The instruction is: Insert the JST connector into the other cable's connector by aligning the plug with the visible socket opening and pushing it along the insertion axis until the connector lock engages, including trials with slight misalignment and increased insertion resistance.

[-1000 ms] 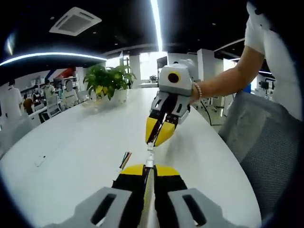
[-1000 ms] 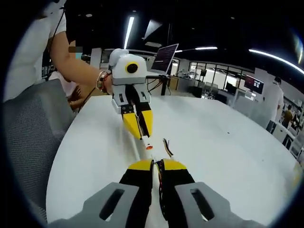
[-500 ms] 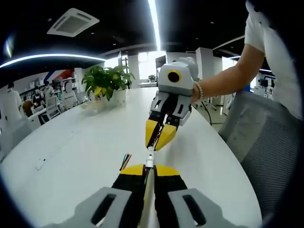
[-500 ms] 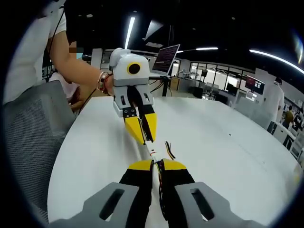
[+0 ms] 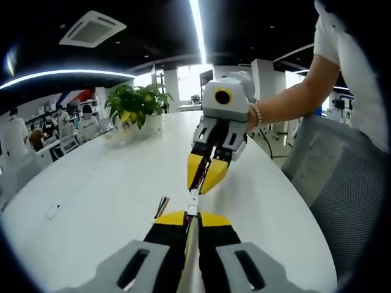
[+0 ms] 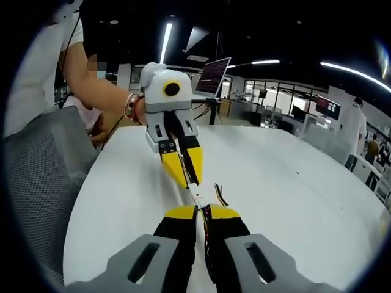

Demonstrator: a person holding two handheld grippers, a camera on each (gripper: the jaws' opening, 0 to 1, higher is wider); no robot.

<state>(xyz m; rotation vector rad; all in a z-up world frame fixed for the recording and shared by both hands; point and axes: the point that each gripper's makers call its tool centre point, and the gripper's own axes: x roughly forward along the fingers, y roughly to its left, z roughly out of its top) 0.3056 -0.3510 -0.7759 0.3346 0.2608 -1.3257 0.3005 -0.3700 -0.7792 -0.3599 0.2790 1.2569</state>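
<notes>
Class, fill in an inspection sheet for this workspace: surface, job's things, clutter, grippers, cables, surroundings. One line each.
Surface: white table, rounded edge.
Job's things: white JST connector between the two grippers' tips; whether it is fully mated cannot be told.
Clutter: small dark item lying on the table at the left of the left gripper view.
Grippers: left gripper shut on its cable; right gripper shut on the other cable, tips nearly meeting.
Cables: loose coloured wire ends beside the left fingers.
Surroundings: potted plant, grey mesh chair, laptop, people at desks.
</notes>
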